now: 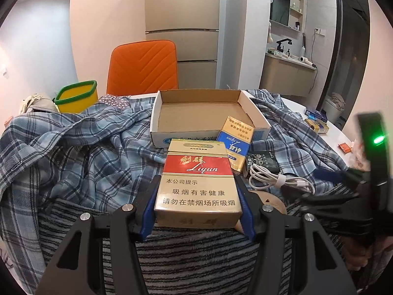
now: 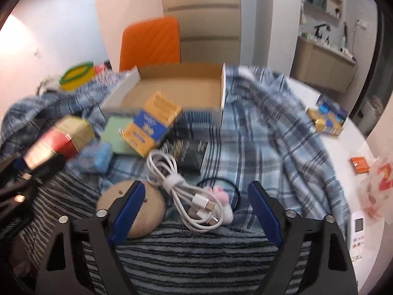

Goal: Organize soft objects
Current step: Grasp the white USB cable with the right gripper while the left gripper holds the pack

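While the left gripper [image 1: 196, 196] clamps a red-and-gold cigarette pack [image 1: 197, 182] between its blue pads, the right gripper [image 2: 194, 206] hangs wide open and empty over a coiled white cable [image 2: 181, 189]. Beyond lies the plaid shirt [image 2: 270, 127], with an open cardboard box [image 1: 203, 113] resting on it toward the table's far edge.

"Liqun" on gold-red cigarette pack [image 1: 198, 182]

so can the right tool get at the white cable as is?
Probably yes. The right tool is open, with the bundled white cable lying on the striped cloth between its fingers, nothing on top. The left tool is busy with the cigarette pack.
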